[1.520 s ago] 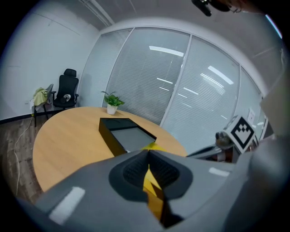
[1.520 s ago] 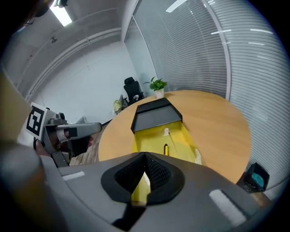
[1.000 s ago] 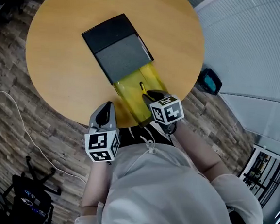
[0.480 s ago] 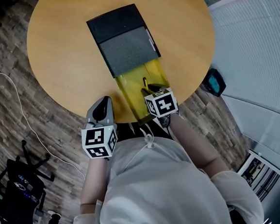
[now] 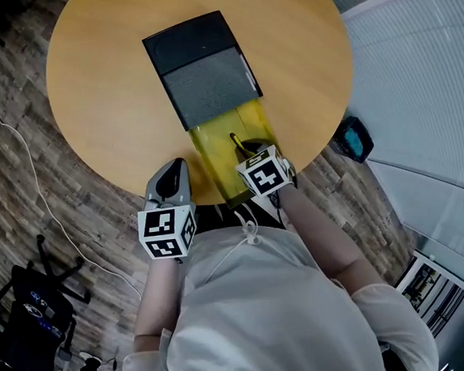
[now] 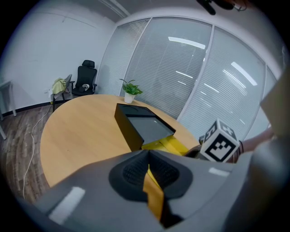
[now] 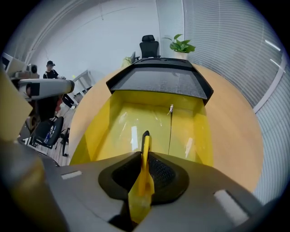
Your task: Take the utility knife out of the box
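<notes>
Right gripper view: my right gripper (image 7: 145, 158) jaws are closing, pads pinching the utility knife (image 7: 145, 141) on edge inside the yellow box tray (image 7: 113, 122), its long axis pointing straight ahead at the black box sleeve (image 7: 158, 81); left gripper (image 6: 148, 168) pressed together.

Left gripper (image 5: 172, 168): fingers together, nothing between them, tilted down over the surface's near edge. Right gripper (image 5: 249, 149): points steeply down, fingers closing onto the utility knife (image 7: 145, 142) between them. Both forearms reach forward.

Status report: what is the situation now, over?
Right gripper jaws closing on utility knife, inside yellow tray. Left gripper shut, empty, off the box. Nothing blocks the knife.
</notes>
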{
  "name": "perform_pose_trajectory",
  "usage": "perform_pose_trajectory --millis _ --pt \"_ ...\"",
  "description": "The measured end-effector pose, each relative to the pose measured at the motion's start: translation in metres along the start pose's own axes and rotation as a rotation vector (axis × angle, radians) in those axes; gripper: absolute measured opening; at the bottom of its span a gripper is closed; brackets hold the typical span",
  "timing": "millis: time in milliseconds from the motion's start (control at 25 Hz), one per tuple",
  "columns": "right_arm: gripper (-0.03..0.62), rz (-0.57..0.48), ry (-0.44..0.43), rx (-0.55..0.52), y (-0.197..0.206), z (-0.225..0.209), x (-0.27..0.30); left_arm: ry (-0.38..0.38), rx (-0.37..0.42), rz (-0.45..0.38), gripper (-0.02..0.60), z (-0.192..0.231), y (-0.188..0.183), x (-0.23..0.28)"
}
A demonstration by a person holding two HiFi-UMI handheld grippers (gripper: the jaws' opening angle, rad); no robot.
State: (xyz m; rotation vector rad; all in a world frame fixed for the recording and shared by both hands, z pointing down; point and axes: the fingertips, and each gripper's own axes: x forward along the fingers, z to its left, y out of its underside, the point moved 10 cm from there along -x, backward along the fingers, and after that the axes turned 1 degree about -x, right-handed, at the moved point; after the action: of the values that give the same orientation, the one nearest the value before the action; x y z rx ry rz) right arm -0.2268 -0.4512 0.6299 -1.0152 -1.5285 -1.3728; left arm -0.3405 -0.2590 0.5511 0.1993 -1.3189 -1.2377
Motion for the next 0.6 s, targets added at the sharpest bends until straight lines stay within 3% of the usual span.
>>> perform_pose_trajectory --millis 120,320,600 --pt "0.055 -0.008 0.013 -0.018 -0.001 0.001 0.001 0.001 0.012 0.002 0.006 -0.002 0.001 -0.001" --pt "0.046 -0.067 -0.012 0.097 0.008 -0.003 -0.006 -0.007 0.009 -0.004 0.006 -0.006 0.000 -0.008" --pt "0.046 -0.174 -0.044 0.123 0.003 -0.001 -0.039 -0.025 0.039 -0.052 0.006 -0.012 -0.017 -0.021"
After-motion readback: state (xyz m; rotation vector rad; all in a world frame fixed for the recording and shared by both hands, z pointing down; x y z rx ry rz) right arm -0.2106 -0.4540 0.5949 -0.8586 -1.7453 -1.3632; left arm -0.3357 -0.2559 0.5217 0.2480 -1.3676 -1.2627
